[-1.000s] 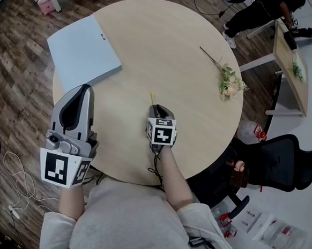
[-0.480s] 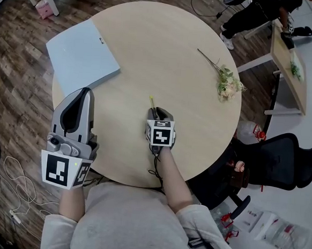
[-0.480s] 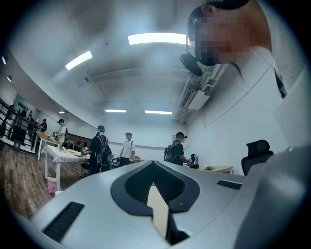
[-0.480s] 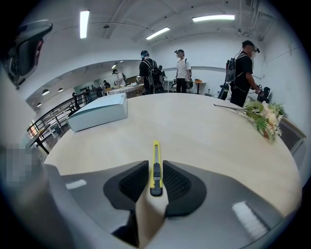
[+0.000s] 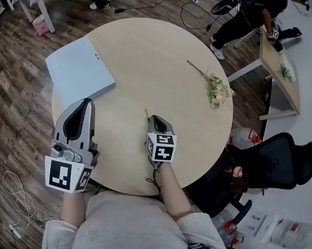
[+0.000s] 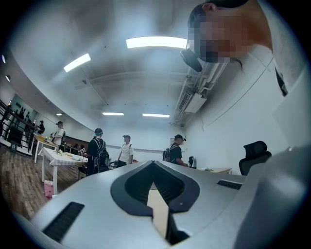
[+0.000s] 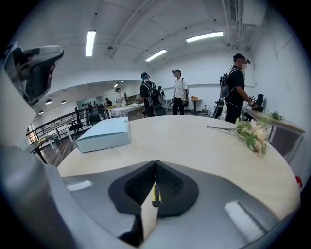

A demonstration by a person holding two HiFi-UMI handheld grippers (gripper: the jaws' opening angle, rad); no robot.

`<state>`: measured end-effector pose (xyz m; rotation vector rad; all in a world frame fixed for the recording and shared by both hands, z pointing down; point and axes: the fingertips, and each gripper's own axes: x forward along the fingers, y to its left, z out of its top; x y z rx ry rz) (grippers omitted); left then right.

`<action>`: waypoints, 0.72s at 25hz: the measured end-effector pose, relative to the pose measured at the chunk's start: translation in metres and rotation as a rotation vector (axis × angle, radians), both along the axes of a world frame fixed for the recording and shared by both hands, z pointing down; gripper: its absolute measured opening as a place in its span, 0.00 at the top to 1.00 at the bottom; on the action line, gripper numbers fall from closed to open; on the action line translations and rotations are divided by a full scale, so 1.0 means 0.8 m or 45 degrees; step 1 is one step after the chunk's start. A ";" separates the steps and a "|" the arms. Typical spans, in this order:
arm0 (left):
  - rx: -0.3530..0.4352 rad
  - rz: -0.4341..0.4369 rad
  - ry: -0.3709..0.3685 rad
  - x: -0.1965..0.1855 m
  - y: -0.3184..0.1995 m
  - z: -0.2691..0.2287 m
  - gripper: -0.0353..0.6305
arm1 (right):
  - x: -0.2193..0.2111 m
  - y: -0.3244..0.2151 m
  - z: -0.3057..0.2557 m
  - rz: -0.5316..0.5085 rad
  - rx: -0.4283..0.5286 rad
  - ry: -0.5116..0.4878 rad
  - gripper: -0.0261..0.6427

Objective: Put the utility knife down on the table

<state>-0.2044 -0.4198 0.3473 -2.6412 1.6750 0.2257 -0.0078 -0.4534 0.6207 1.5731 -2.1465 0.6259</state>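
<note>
The right gripper [image 7: 155, 166] is clamped on the utility knife [image 7: 154, 193]. Its own view shows a thin yellow and black body pinched edge-on between the two dark pads, with no gap on either side. In the head view a short yellow end pokes out past the jaw tips, pointing away from the person. The left gripper [image 6: 153, 164] has its jaws brought together at the tips with nothing between them. It is angled upward, so its view takes in mostly ceiling and room.

Both are over the round table [image 5: 151, 51]. The right gripper hangs low over the table's near middle, and the knife with it; I cannot tell whether the knife touches the tabletop. The left gripper is at the table's near left rim, apart from the knife. A pale blue box [image 5: 79, 69] lies at the table's left edge, partly overhanging it. A sprig of flowers [image 5: 215, 91] lies toward the table's right side. Both are well apart from the knife.

The step in hand looks like the set-down itself, with the release not yet made. The next move calls for laying the knife flat on the tabletop and parting the jaws just enough to free it. The gripper should then draw back along the knife's own line so the knife is not dragged or flicked
</note>
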 end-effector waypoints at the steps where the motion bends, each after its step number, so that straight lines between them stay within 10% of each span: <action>1: 0.005 0.003 -0.001 0.003 0.002 -0.003 0.94 | 0.002 0.002 -0.009 -0.002 0.022 -0.008 0.94; 18: 0.110 -0.002 -0.001 0.053 0.076 -0.054 0.94 | 0.052 0.071 -0.168 -0.006 0.374 -0.096 0.94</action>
